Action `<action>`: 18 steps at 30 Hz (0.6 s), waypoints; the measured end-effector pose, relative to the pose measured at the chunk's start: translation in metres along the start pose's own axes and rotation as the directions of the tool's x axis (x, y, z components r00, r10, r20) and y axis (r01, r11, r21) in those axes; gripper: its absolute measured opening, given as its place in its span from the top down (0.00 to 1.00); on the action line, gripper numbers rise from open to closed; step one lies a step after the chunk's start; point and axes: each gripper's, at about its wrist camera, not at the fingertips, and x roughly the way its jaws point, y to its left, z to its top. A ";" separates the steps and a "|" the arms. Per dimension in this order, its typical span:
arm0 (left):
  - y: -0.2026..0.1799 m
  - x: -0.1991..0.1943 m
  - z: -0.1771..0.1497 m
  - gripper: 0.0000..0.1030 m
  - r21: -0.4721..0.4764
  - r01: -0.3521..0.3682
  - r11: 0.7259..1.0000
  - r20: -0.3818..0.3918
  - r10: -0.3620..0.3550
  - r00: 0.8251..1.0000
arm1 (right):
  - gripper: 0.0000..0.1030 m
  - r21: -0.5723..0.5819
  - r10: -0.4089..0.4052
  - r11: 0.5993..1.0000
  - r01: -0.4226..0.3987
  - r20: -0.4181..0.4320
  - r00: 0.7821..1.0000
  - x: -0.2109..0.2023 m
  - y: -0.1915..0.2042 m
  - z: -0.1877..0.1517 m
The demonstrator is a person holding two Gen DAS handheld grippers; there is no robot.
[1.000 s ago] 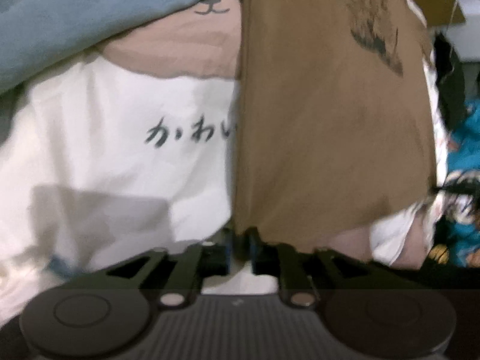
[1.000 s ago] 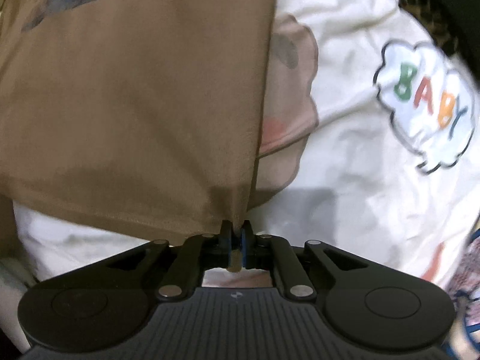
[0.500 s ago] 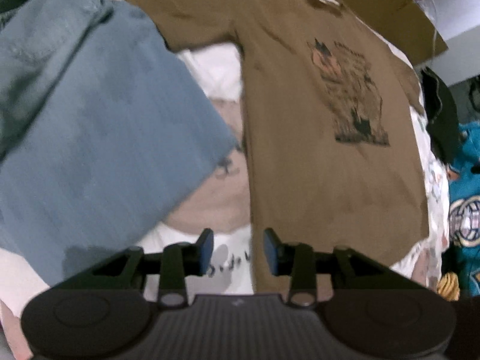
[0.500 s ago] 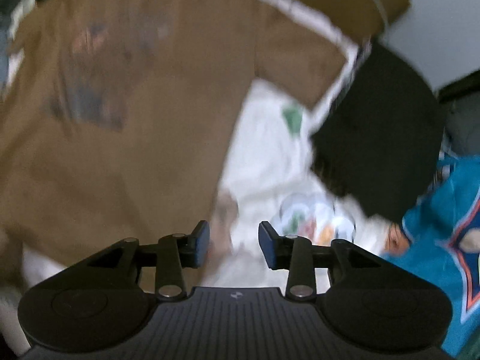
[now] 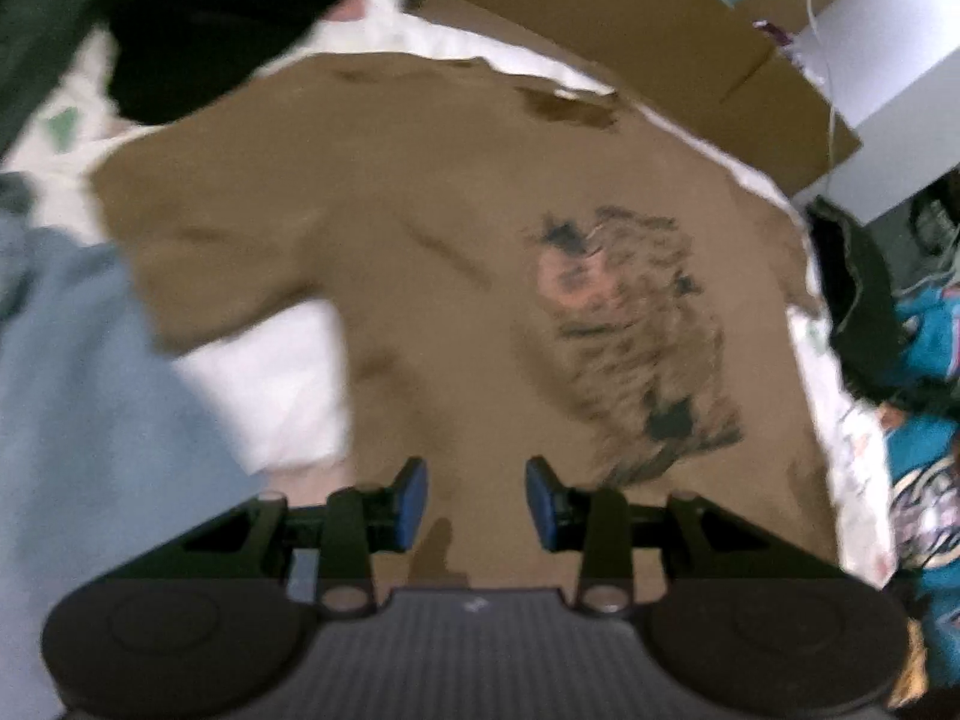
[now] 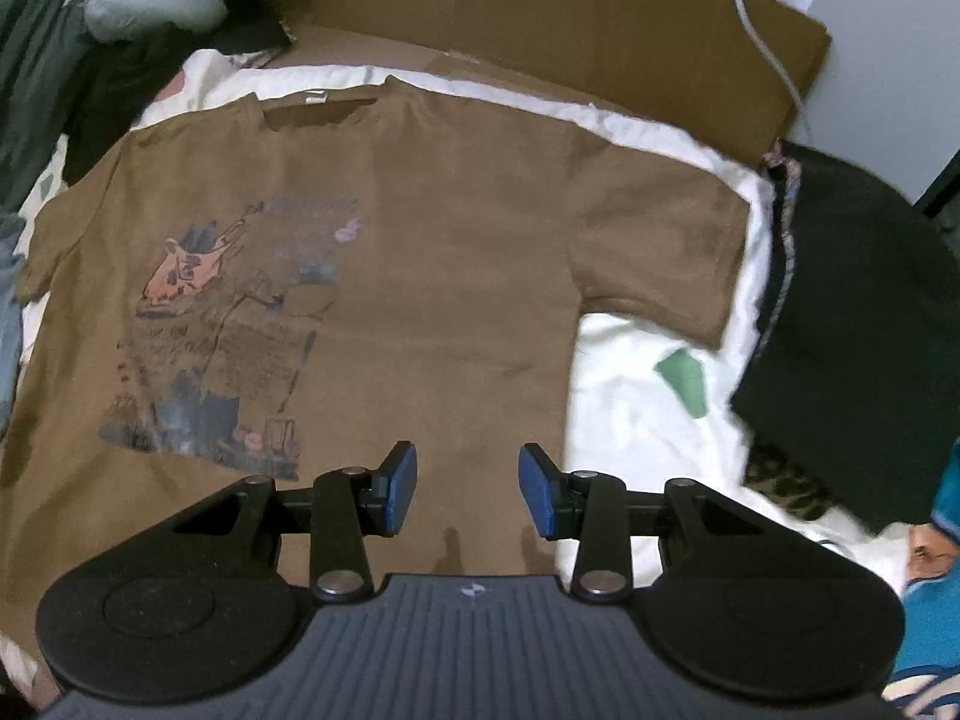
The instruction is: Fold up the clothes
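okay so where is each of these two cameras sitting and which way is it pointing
Left wrist: on the left gripper, looking steeply down over the brown shirt, blue garment at left; only its open fingers show.
Right wrist: on the right gripper, looking down at the shirt's right sleeve and black garment; open fingers only.
Shared: the brown shirt, white sheet, cardboard.

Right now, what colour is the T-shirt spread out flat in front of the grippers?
Brown, with a faded print on the chest. The T-shirt shows best in the right wrist view.
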 end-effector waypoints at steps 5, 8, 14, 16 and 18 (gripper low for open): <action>-0.031 0.058 0.033 0.63 0.040 0.030 0.999 -0.008 -0.030 1.000 | 0.56 0.016 -0.001 1.000 0.001 -0.021 1.000 0.046 -0.002 -0.001; -0.047 0.086 0.044 0.63 0.083 0.031 0.996 -0.029 -0.029 0.999 | 0.56 0.050 -0.013 0.999 0.015 -0.028 1.000 0.069 -0.010 0.001; -0.073 0.134 0.050 0.63 0.127 0.060 0.990 -0.069 -0.052 0.996 | 0.56 0.046 -0.030 0.998 0.031 -0.010 0.999 0.099 -0.016 0.008; -0.080 0.149 0.050 0.63 0.139 0.067 0.988 -0.081 -0.056 0.995 | 0.56 0.016 -0.019 1.000 0.019 0.005 1.000 0.106 -0.012 0.009; -0.084 0.159 0.046 0.61 0.161 0.055 0.985 -0.084 -0.042 0.996 | 0.56 0.011 -0.012 1.000 0.012 -0.009 1.000 0.116 -0.009 0.007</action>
